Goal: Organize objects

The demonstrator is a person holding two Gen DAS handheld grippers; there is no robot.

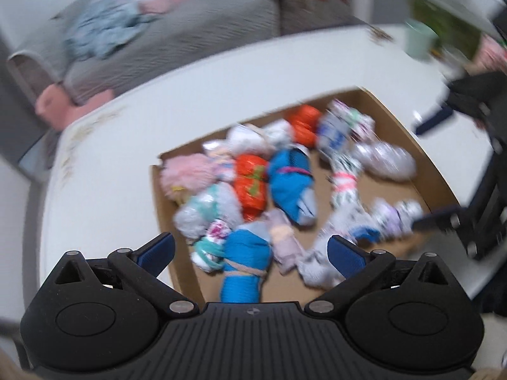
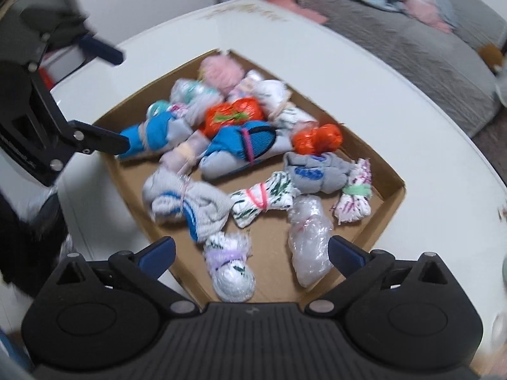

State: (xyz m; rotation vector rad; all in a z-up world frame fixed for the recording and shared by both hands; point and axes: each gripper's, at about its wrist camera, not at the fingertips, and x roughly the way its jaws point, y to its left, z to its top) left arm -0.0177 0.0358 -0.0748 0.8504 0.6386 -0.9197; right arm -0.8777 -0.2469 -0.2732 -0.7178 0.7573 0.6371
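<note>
From the left wrist camera, blurred throughout, the left gripper (image 1: pixel 250 250) stands with its blue-padded fingers spread wide and nothing pinched between them, above the near end of a shallow cardboard box (image 1: pixel 164 209) that sits on a white table (image 1: pixel 104 145). The box holds a heap of rolled sock bundles; a blue bundle (image 1: pixel 245 262) tied with a pale band lies just below the fingers, an orange bundle (image 1: pixel 252 183) sits mid-heap, and a pink fluffy bundle (image 1: pixel 185 171) lies at the left corner. The right gripper (image 1: pixel 421 171) reaches in from the right edge, also spread. A grey sofa (image 1: pixel 164 41) stands beyond the table. From the right wrist camera, the right gripper (image 2: pixel 252 250) hangs with jaws wide apart and empty over the box (image 2: pixel 389 212); a clear plastic-wrapped bundle (image 2: pixel 309 240) lies just inside its right finger, and a white bundle (image 2: pixel 233 272) with a lilac band lies between the fingers, untouched. The left gripper (image 2: pixel 122 98) shows at the left, open over the box's far side.
</note>
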